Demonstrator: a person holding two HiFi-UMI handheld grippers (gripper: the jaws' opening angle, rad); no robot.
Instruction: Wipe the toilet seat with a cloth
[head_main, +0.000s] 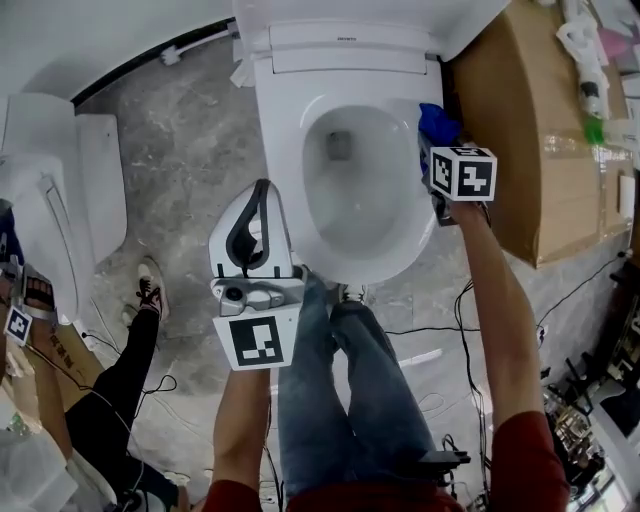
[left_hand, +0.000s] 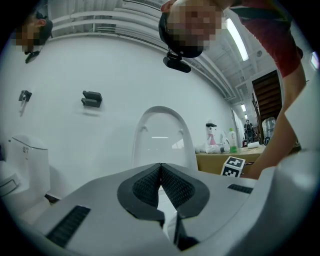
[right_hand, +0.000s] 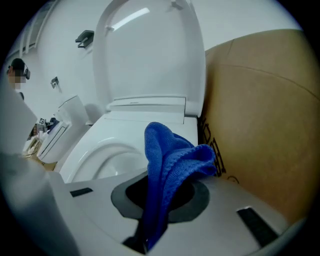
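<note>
Head view shows the right claw (head_main: 441, 160) grasping the blue cloth (head_main: 437, 124) at the right rim of the toilet seat (head_main: 300, 215), bunched ahead of its tips, likely for wiping. The left claw (head_main: 262, 192), clenched on nothing, hangs left of the seat, probably to stay clear.

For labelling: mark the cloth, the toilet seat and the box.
cloth (right_hand: 167, 155): right gripper view, on its upper fold.
toilet seat (head_main: 283, 170): head view, on the ring's left side.
box (head_main: 520, 130): head view, on its top face.
</note>
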